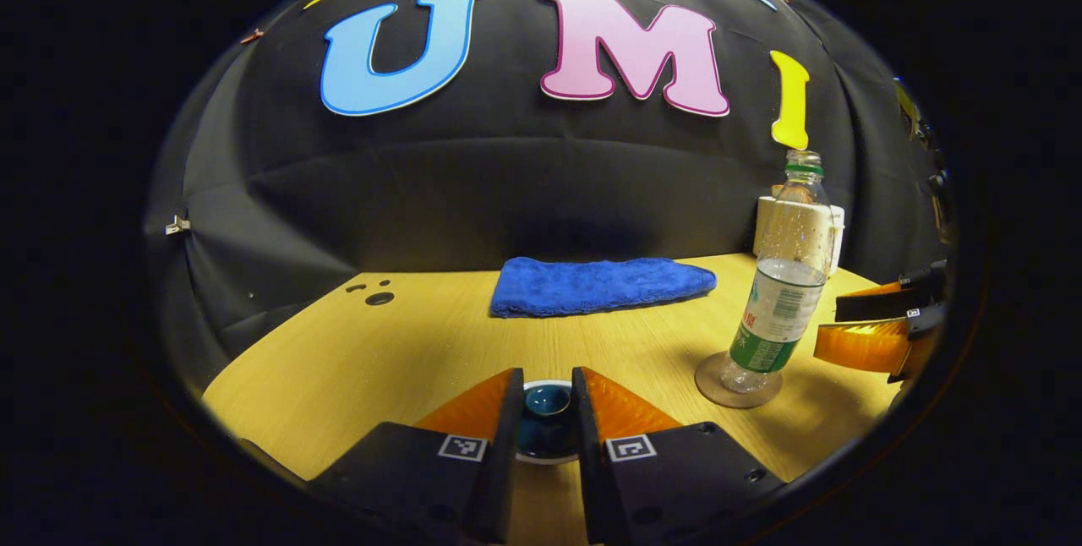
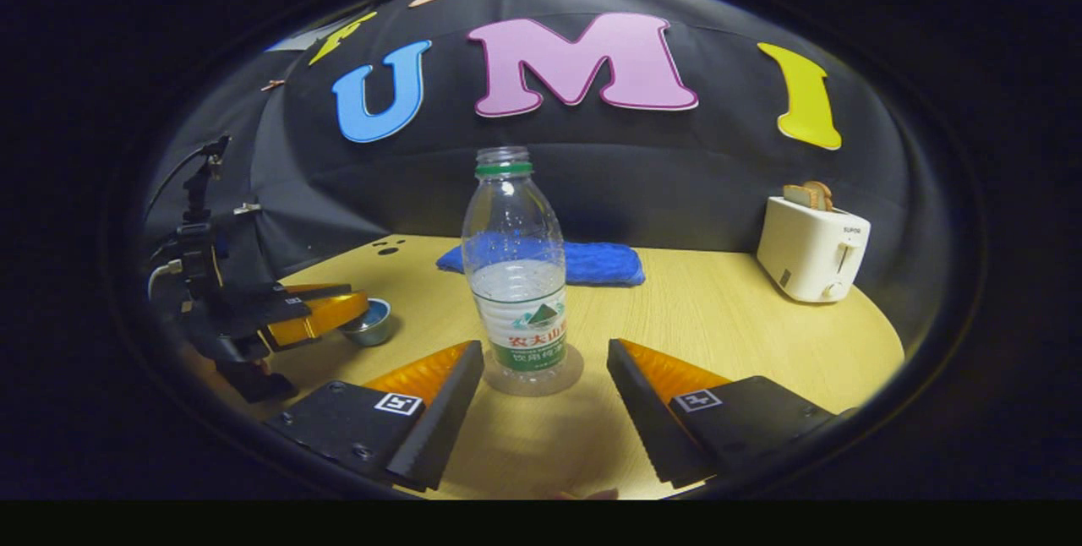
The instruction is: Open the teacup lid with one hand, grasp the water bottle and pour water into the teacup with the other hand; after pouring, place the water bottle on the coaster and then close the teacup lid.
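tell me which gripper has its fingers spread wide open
The right gripper: its fingers stand wide apart, flanking the water bottle without touching it, while the left gripper pinches the teacup lid.

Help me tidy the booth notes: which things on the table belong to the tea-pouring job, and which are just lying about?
Job: water bottle, standing on the coaster; teacup, whose lid sits between the left gripper's fingers; right gripper, open around the bottle.

Lying about: blue cloth, toaster.

Open table [image 2: 727,318] right of bottle [image 2: 516,275]
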`<state>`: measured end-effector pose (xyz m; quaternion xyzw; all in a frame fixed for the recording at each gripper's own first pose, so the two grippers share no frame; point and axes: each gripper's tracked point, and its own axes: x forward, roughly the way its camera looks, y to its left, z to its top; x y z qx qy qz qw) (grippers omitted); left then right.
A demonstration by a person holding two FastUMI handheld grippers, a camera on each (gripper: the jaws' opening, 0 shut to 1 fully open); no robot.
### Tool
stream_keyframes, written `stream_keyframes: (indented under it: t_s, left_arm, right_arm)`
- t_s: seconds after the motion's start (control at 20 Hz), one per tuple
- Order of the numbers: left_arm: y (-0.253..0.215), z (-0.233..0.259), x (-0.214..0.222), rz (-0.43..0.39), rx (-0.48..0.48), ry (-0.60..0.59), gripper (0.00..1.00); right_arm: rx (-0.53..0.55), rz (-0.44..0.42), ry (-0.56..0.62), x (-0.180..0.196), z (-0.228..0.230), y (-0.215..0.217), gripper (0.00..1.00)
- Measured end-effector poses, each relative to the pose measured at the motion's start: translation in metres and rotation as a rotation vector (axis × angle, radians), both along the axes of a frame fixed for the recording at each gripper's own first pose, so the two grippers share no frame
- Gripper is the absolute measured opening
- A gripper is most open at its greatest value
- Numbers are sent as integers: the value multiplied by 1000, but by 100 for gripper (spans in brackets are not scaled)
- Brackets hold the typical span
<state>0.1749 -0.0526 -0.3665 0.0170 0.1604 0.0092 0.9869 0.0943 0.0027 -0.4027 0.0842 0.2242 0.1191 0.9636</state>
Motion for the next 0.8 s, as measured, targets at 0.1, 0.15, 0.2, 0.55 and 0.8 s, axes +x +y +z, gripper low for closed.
stream_keyframes:
  t_s: [0.1, 0.15, 0.2, 0.55, 0.8]
  left_arm:
    - [0, 13, -5, -7, 13, -12, 36]
    - [-2, 23, -7, -13, 13, -22, 44]
    - [-4, 35, -10, -20, 9, -35, 40]
    - [-16, 135, -34, -67, -42, -75, 40]
    - [-3, 216, -52, -38, -55, -128, 44]
  right_arm:
    - [-8, 2, -18, 1, 14, -1, 92]
    - [-13, 1, -28, 2, 23, -3, 92]
    - [-15, 0, -37, 3, 32, -3, 92]
    - [36, -46, -118, 3, 137, -4, 92]
    - [10, -59, -179, -15, 215, -2, 92]
